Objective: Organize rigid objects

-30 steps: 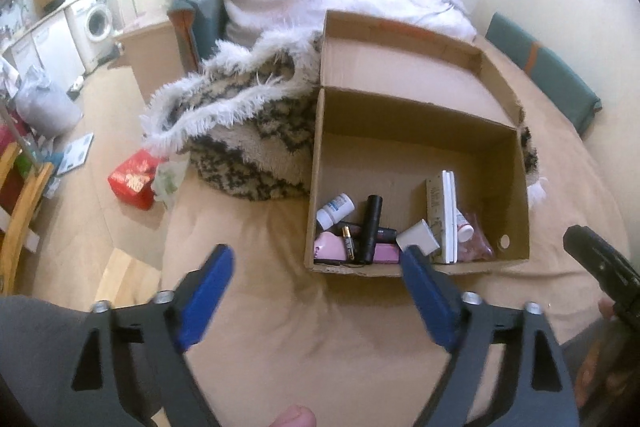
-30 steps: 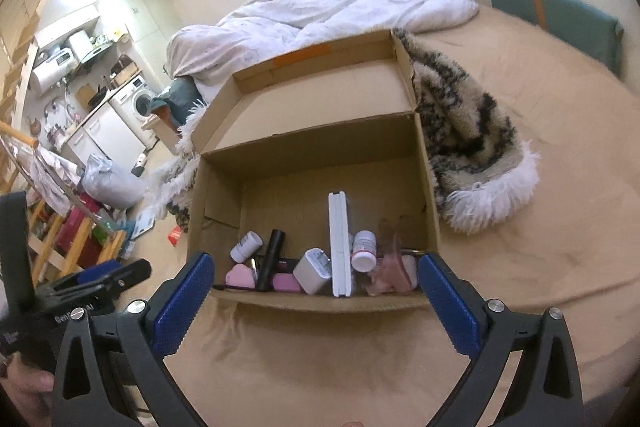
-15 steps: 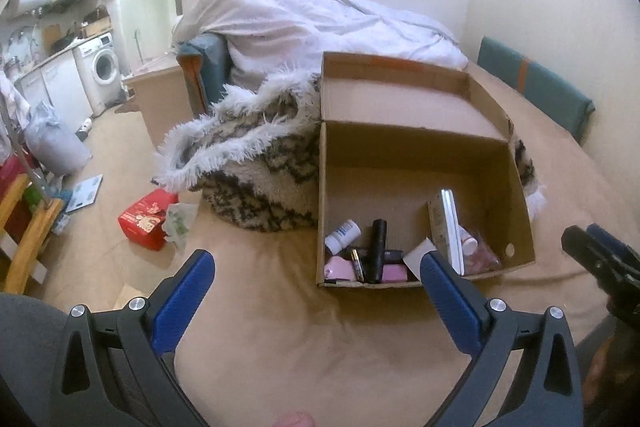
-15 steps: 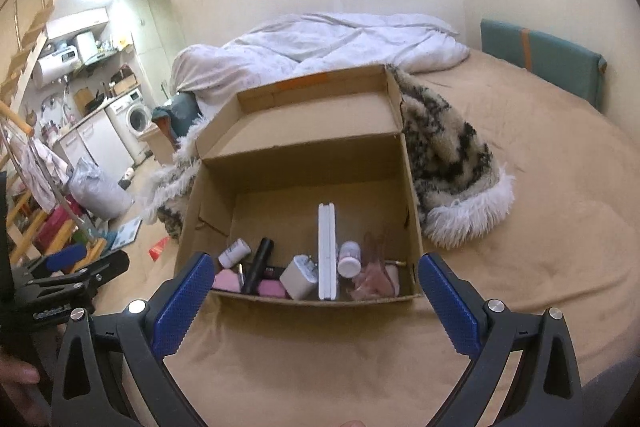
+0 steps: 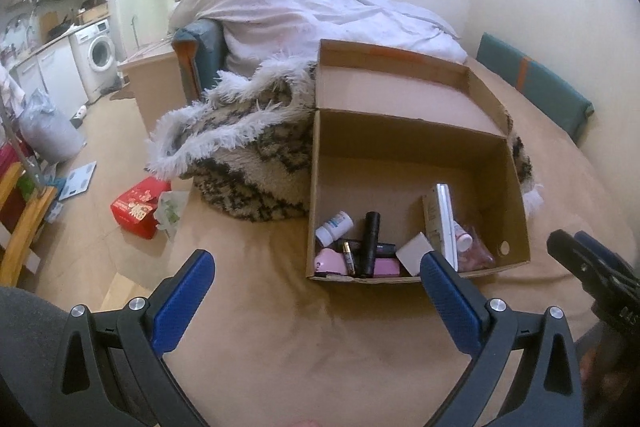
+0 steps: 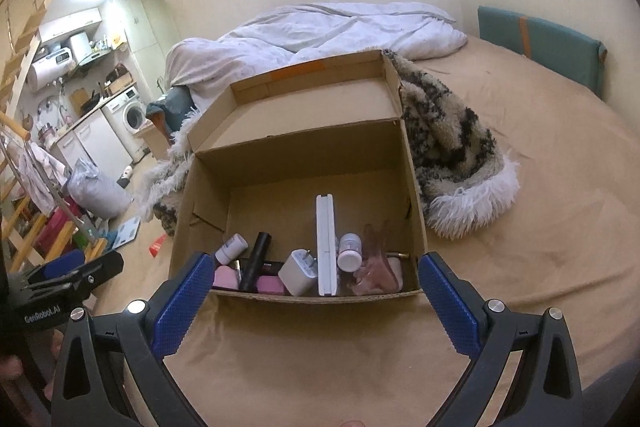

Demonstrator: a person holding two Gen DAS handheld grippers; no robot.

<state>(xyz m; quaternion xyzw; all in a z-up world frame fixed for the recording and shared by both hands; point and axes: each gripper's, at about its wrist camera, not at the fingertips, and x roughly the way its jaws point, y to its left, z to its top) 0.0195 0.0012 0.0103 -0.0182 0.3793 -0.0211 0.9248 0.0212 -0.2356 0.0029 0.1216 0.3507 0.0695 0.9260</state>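
Note:
An open cardboard box [image 5: 516, 227] [image 6: 414, 195] stands on the tan bedsheet with its lid folded back. Along its near wall lie several small items: a white roll-on bottle [image 5: 334, 227] [image 6: 231, 248], a black tube [image 5: 371, 237] [image 6: 256, 259], pink cases [image 5: 330, 263] [image 6: 269, 284], a white charger plug [image 6: 298, 271], a tall white flat case on edge [image 5: 442, 223] [image 6: 325, 243], a small white-capped jar [image 6: 349, 251] and a pink clear piece [image 6: 376, 267]. My left gripper [image 5: 316, 269] is open and empty, short of the box. My right gripper [image 6: 314, 273] is open and empty at the box's near edge.
A shaggy black-and-cream blanket [image 5: 248, 155] [image 6: 452, 163] lies against the box. A white duvet [image 5: 320, 19] is heaped behind. A teal cushion [image 5: 536, 87] lines the right wall. On the floor to the left lie a red packet [image 5: 136, 207] and a grey sack [image 5: 46, 135].
The left jaws spread wider. Both views tipped up and drew back a little, so the box sits lower and smaller in frame. Nothing in the box moved.

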